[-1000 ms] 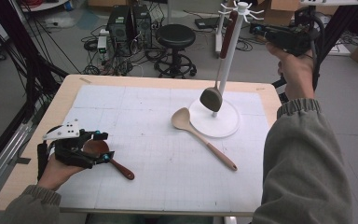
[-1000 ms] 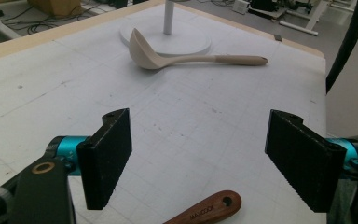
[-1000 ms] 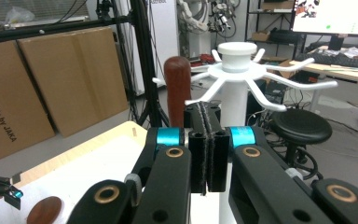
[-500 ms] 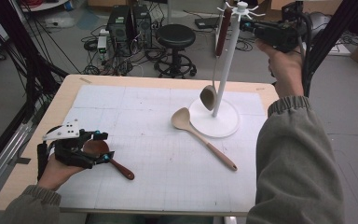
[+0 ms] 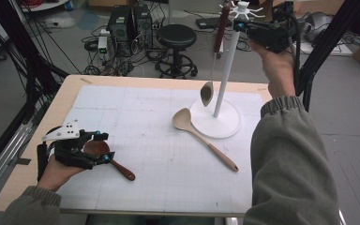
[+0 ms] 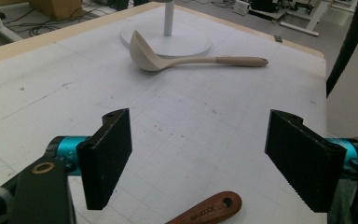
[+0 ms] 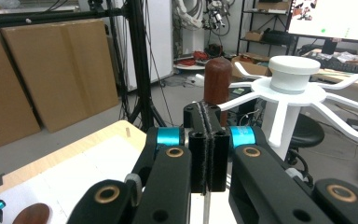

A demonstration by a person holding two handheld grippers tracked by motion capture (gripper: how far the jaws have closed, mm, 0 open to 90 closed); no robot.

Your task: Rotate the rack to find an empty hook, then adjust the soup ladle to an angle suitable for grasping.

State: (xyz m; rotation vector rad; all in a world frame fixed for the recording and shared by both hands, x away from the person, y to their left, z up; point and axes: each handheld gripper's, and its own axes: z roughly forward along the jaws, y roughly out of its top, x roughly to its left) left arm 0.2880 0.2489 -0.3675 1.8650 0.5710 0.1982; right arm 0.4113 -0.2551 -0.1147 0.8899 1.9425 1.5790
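The right hand-held gripper (image 5: 253,29) is raised beside the top of the white utensil stand (image 5: 221,84), its jaws pressed fully together with nothing between them, just next to the dark wooden handle of the ladle (image 5: 214,61) that hangs from the stand with its bowl low above the round base. The left hand-held gripper (image 6: 198,154) rests on the worktop (image 5: 70,101) with jaws wide apart, over a brown wooden spoon (image 5: 108,157) which they do not press. A beige ladle (image 5: 201,136) lies flat just beside the stand's base.
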